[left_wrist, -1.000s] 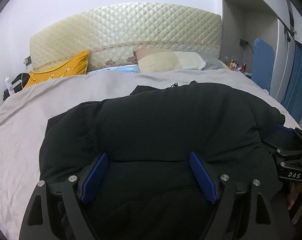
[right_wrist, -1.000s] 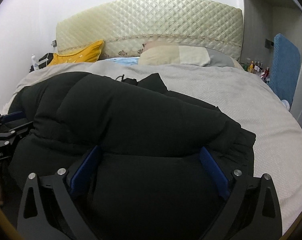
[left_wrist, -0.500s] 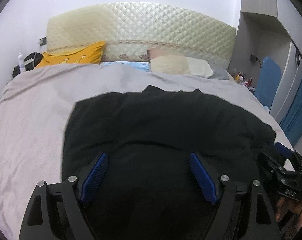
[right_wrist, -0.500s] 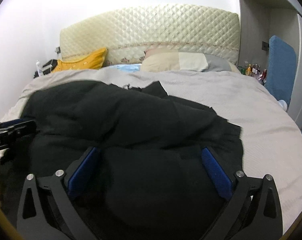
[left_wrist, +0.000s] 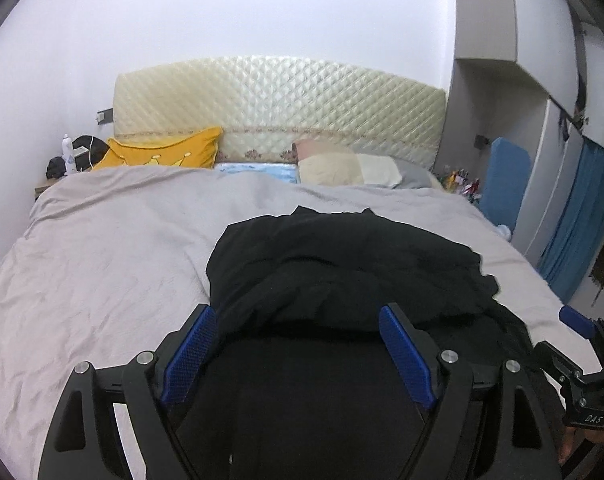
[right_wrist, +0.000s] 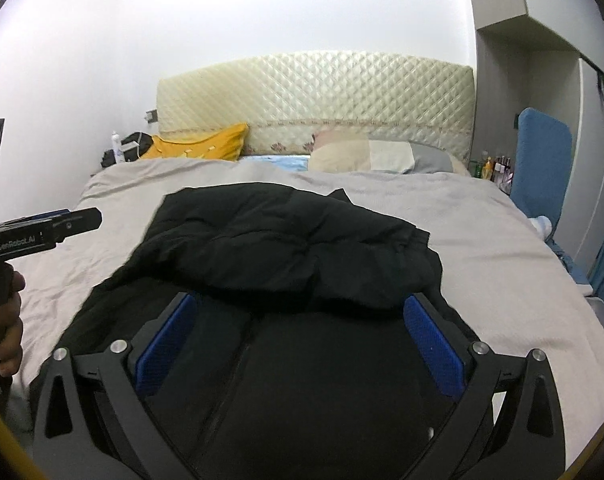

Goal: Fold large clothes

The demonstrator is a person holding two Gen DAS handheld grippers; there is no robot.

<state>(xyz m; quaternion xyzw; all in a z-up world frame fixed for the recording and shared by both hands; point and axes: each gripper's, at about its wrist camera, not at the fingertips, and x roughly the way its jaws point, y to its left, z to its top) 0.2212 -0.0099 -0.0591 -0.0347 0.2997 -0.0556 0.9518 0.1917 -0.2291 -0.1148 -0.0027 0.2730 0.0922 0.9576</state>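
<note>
A large black padded garment lies on the grey bedcover, its upper part doubled back over the near part; it also shows in the right wrist view. My left gripper is open, its blue pads wide apart above the garment's near part, holding nothing. My right gripper is open too, above the same near part, empty. The right gripper shows at the right edge of the left wrist view. The left gripper shows at the left edge of the right wrist view.
The bed has a grey cover and a quilted cream headboard. A yellow pillow and pale pillows lie at the head. A blue chair and bottles stand at the right side.
Both grippers have lifted up and back from the garment, so more bed and wall show. The puffed garment has settled flatter on the bed, folded over itself.
</note>
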